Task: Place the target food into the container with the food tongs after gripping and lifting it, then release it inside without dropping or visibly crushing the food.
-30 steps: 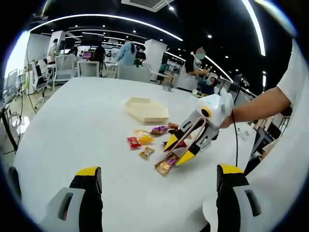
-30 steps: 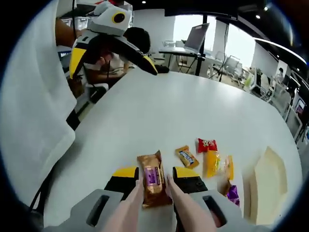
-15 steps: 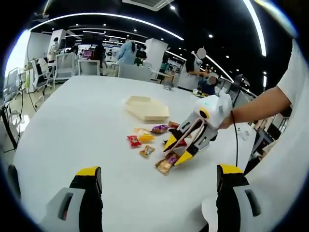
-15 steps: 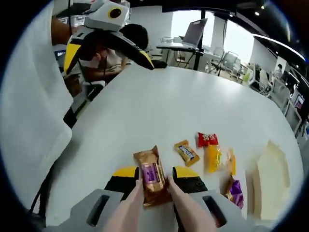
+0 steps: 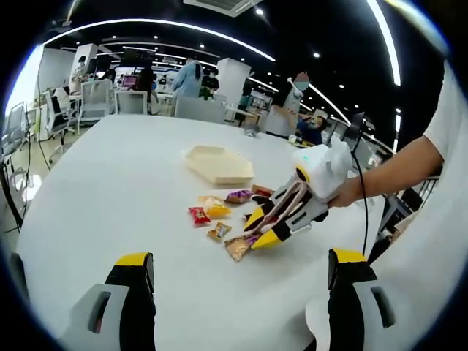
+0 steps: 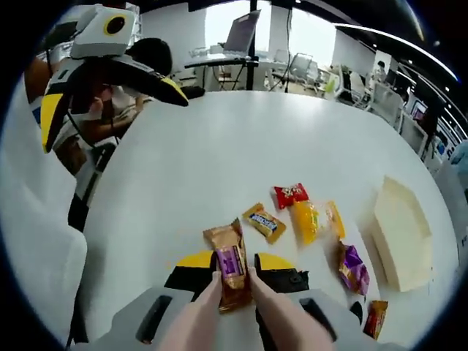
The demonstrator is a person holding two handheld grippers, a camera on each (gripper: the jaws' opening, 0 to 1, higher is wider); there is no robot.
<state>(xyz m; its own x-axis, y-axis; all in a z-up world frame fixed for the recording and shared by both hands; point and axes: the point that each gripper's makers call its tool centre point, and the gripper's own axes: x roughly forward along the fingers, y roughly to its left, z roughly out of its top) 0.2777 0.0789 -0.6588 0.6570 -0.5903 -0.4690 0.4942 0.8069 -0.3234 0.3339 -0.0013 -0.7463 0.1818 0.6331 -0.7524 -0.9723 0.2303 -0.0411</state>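
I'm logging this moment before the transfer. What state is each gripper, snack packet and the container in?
Right gripper: tongs shut on brown-and-purple snack packet.
Left gripper: open, holding nothing.
Beige paper container: empty, on the white table.
Red packet: lying loose.
Yellow packet: lying loose.
Small orange packet: lying loose.
Purple packet: lying loose.

No legible text anywhere. The snack wrappers on the worktop (image 6: 241, 146) carry print, but none of it resolves: the brown packet with purple label (image 6: 229, 264), the small orange packet with dark band (image 6: 264, 222), the red packet with white marks (image 6: 291, 195), the yellow packet (image 6: 308, 220) and the purple packet (image 6: 352, 268) are all too small and blurred. The beige container (image 6: 398, 232) is plain. No signs or numbers readable in the background.
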